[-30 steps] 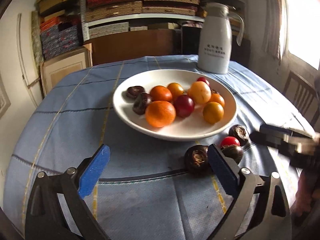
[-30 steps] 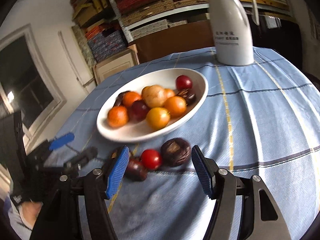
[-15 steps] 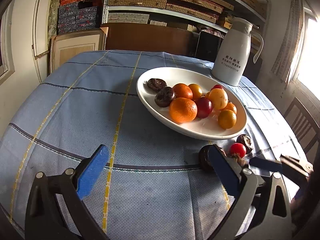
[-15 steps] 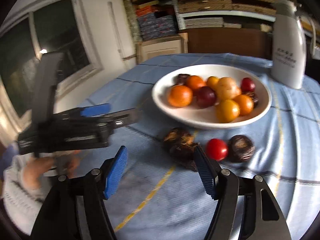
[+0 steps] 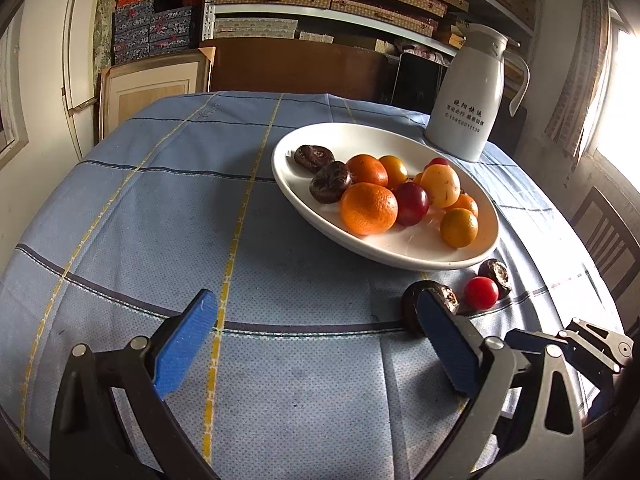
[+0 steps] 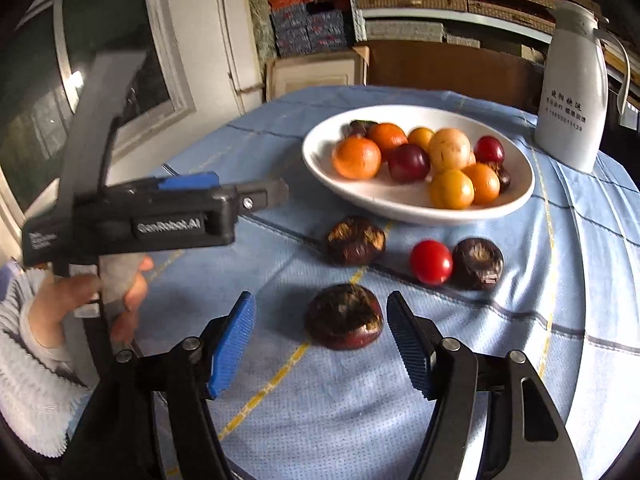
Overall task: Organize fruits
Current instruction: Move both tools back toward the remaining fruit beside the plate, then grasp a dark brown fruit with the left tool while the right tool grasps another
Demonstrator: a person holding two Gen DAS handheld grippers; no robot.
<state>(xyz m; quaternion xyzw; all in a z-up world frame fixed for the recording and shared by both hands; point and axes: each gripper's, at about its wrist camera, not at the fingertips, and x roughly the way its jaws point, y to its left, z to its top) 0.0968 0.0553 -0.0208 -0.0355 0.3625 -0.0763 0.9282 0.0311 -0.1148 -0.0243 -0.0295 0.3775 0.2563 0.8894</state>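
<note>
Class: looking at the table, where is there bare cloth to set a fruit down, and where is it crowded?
Bare cloth lies left of the white plate, across to the table's left edge. It is crowded in front of the plate: three dark fruits and a red tomato lie there. The white jug stands behind the plate.

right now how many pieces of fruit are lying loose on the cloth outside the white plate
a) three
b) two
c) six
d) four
d) The right wrist view shows four off the white plate: a dark brown fruit in front of the right claw, a second dark one nearer the plate, a red tomato, and a third dark one beside it.
</note>
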